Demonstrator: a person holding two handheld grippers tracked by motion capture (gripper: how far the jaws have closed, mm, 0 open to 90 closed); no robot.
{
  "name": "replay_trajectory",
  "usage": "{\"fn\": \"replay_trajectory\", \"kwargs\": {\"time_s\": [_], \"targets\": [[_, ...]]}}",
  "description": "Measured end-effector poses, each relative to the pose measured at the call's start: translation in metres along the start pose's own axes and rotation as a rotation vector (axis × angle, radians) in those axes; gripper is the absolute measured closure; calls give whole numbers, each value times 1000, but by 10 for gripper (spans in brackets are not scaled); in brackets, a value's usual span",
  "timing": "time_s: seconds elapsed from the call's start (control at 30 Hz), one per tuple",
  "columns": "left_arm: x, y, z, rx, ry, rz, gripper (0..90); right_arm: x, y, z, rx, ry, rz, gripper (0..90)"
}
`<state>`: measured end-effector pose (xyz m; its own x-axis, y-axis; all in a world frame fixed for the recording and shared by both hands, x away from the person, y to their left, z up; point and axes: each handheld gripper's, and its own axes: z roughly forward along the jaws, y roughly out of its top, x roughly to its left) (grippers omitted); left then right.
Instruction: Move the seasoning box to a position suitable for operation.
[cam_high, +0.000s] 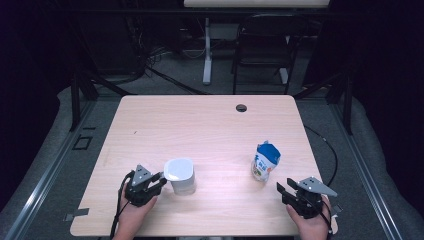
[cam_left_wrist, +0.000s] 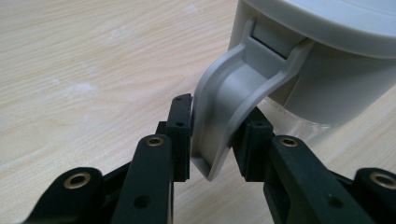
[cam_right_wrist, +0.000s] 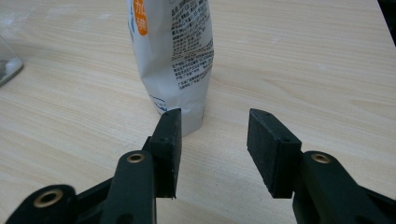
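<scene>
A pale grey lidded jug (cam_high: 180, 175) stands on the wooden table (cam_high: 200, 125) near its front left. Its curved handle (cam_left_wrist: 224, 107) sits between the pads of my left gripper (cam_high: 161, 180), which is shut on it; in the left gripper view both jaws of that gripper (cam_left_wrist: 217, 135) press the handle's sides below the jug's body (cam_left_wrist: 336, 84). A white and blue stand-up pouch (cam_high: 265, 161) is upright at the front right. My right gripper (cam_high: 284, 189) is open just short of it, and the pouch (cam_right_wrist: 175, 60) stands ahead of and left of the right gripper's (cam_right_wrist: 215, 140) gap.
A round cable hole (cam_high: 241, 107) lies near the table's far edge. Behind the table stand a dark chair (cam_high: 262, 45) and a white desk leg (cam_high: 207, 50). A clear object's edge (cam_right_wrist: 7, 65) shows at the left of the right gripper view.
</scene>
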<state>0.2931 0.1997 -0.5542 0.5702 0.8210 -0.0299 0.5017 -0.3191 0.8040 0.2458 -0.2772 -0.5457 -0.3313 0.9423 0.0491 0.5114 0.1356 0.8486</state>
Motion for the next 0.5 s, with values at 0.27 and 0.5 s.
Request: {"fn": "replay_trajectory", "kwargs": {"time_s": [0.27,0.5], "targets": [[-5,-1,-3,10,5,13,711,1,0,-1,-6,11,-1,566],[-14,0,-4,22,2,34,713,2,1,-3,-12,21,-3,566]]}}
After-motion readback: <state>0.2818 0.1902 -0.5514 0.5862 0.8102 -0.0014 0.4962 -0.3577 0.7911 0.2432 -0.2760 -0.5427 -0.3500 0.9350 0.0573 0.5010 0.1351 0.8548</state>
